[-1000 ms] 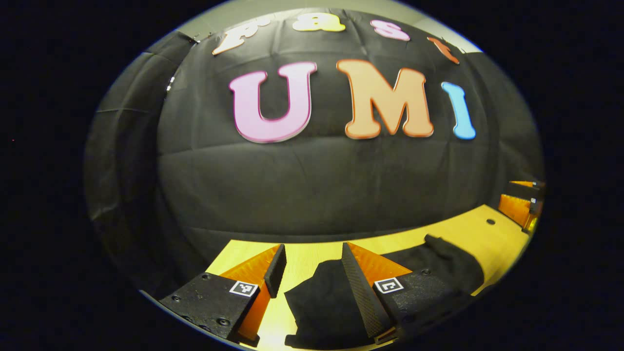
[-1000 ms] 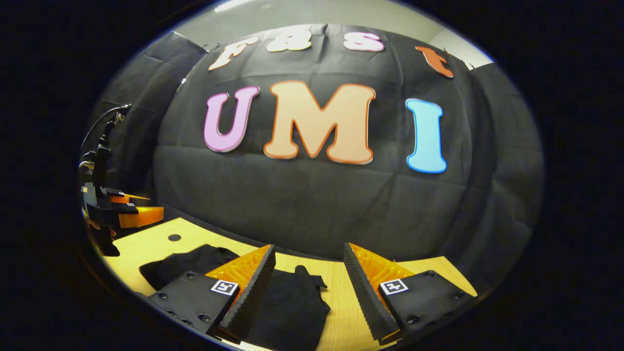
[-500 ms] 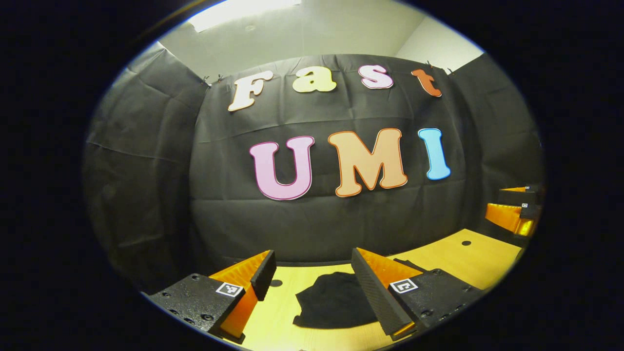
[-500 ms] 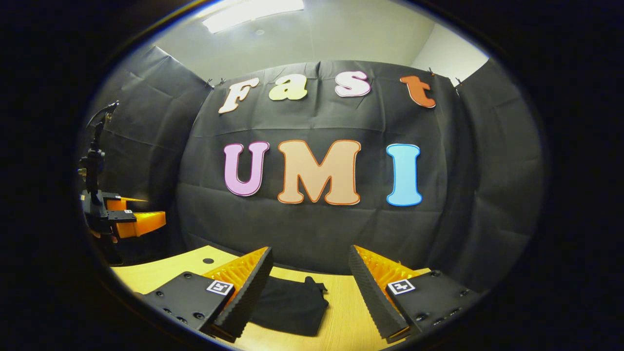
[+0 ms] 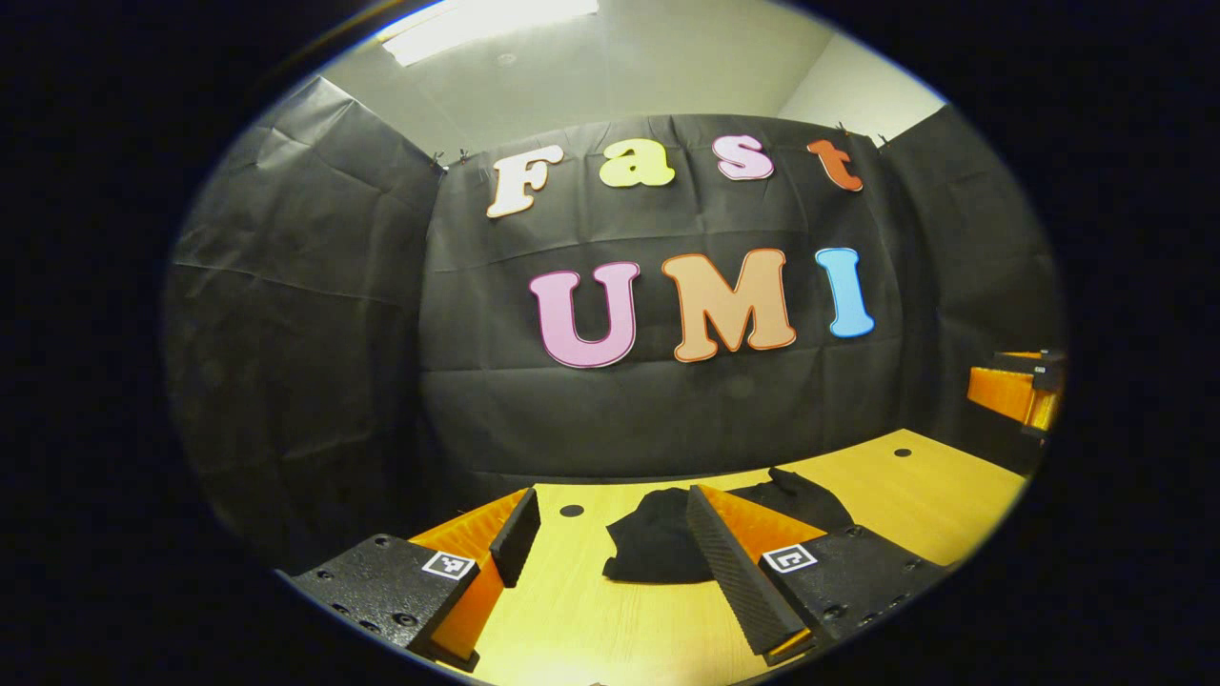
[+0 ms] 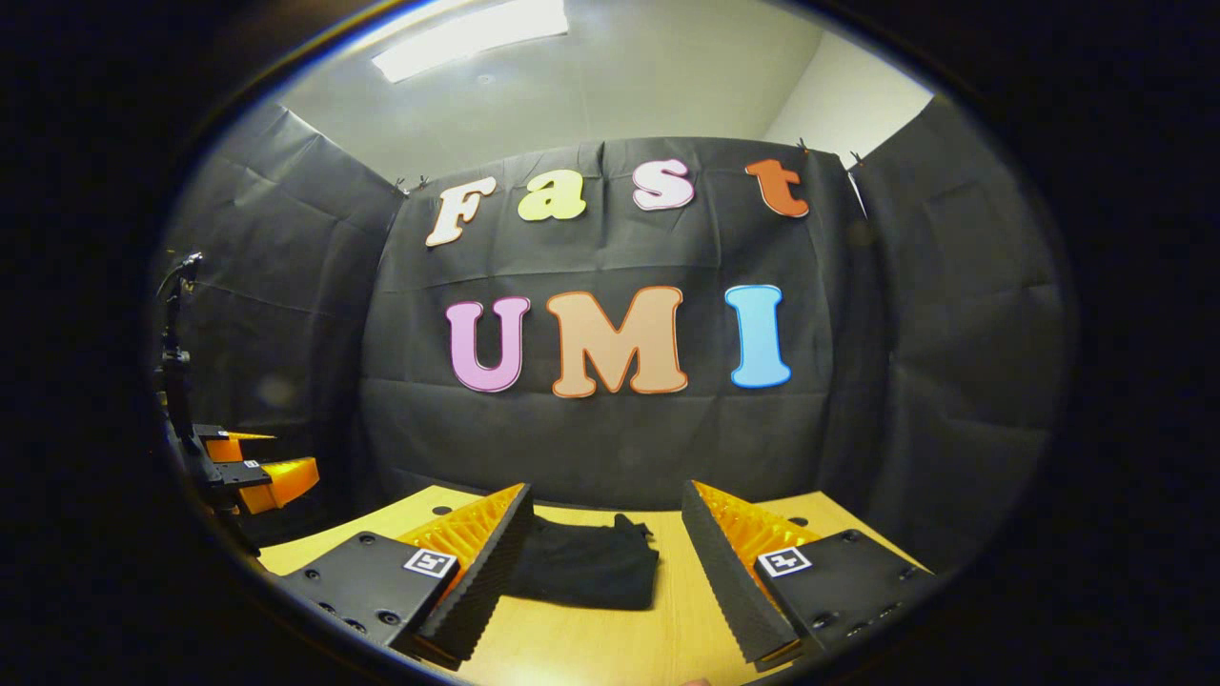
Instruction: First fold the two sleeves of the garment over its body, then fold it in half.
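Both grippers hover above the table [image 5: 953, 495], jaws spread wide, nothing between them

Garment [image 5: 667, 543] = dark bundle lying flat on the table, compact, looks already folded (judgement: sleeves in, halved, so task is at or near its end). Can't make out individual sleeves or hem, cloth too dark

Left gripper [image 5: 610, 548]: garment sits ahead of it and slightly to its right, partly hidden behind its right finger. Not touching. In the left gripper view the bundle runs from the gap between the fingers out past the right one, long axis roughly across the view, one lobe trailing off toward the far right

Right gripper [image 6: 605, 562]: garment [image 6: 591, 572] lies ahead and to its left, its near left edge tucked behind the left finger, again clear of the pads. Long axis roughly crosswise here too

So the garment lies between the two grippers, in front of both. Can't tell which is nearer

The left gripper [image 6: 257, 476] also shows far left in the right gripper view; the right gripper [image 5: 1015, 395] shows at the far right edge of the left gripper view

If any touch-up is needed, either gripper has to drop down and forward, and inward toward the other
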### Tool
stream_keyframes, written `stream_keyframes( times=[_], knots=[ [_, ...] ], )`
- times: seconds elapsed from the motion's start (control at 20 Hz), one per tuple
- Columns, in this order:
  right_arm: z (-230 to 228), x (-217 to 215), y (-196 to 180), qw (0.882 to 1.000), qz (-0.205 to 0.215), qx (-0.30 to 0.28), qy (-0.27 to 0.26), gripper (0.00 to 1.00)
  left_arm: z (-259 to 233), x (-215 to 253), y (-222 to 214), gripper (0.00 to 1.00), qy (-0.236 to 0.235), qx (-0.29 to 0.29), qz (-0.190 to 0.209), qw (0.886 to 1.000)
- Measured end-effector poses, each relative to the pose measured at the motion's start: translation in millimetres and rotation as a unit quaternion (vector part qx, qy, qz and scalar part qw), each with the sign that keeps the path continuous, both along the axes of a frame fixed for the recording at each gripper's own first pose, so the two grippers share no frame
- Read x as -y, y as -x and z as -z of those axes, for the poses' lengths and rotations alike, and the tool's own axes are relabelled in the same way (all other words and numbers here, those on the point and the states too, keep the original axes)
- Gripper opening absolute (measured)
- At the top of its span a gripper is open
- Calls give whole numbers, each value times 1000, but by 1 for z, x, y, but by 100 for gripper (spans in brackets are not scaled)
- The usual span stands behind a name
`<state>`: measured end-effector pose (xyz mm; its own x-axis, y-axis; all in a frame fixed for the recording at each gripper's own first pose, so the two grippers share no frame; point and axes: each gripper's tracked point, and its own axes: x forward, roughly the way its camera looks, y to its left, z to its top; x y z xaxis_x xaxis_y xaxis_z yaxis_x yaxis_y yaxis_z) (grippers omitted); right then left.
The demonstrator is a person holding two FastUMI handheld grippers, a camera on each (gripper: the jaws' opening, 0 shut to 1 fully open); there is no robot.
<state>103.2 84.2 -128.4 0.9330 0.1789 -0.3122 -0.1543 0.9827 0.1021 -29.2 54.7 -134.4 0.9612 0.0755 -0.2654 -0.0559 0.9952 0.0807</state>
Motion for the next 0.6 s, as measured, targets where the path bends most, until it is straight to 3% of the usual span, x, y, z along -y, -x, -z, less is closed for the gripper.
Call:
stream_keyframes(
  times=[0.2, 0.6],
  knots=[
    [11, -5, 24, 1000, 4, -29, 0, 100, 29, 9, 26, 93, 3, -20, 16, 1000],
    [-10, -8, 41, 1000, 13, -11, 16, 98, -2, -5, 43, 93, 28, 1, 20, 999]
  ],
)
